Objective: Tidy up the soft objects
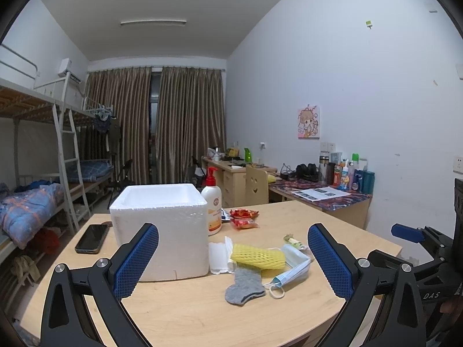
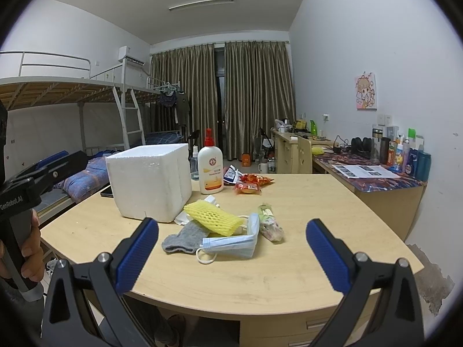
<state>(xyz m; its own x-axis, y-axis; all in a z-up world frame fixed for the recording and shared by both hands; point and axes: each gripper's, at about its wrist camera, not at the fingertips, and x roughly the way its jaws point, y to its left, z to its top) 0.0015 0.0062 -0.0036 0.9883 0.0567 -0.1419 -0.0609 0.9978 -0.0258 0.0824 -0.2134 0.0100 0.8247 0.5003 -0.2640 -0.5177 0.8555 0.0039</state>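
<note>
**tablewatcher:** Both grippers are spread wide and holding nothing. Left gripper and right gripper hang over the near edge of the table, clear of everything. The soft stuff sits in one heap just right of the foam box: grey sock at 6 o'clock of the heap, yellow foam net in the middle, blue face mask at 4 o'clock, white tissue pack at 9 o'clock touching the box.

**foamfan:** My guess is they go in the box. What I'd worry about is the overlap. The net lies on top of the mask and the sock's cuff tucks under the net, so pinching one could drag the others. The mask's ear loop looks like it could snag a finger too.

**tablewatcher:** Also the pump bottle stands right beside the box at 1 o'clock, so a wide swing could tip it. Foam box is probably light and might slide if bumped.

**foamfan:** Stuff I can't make out: the inside bottom of the box is hidden, the crumpled wrapper at 3 o'clock of the heap is unreadable, and the phone is mostly behind the box in the right wrist view.
</note>
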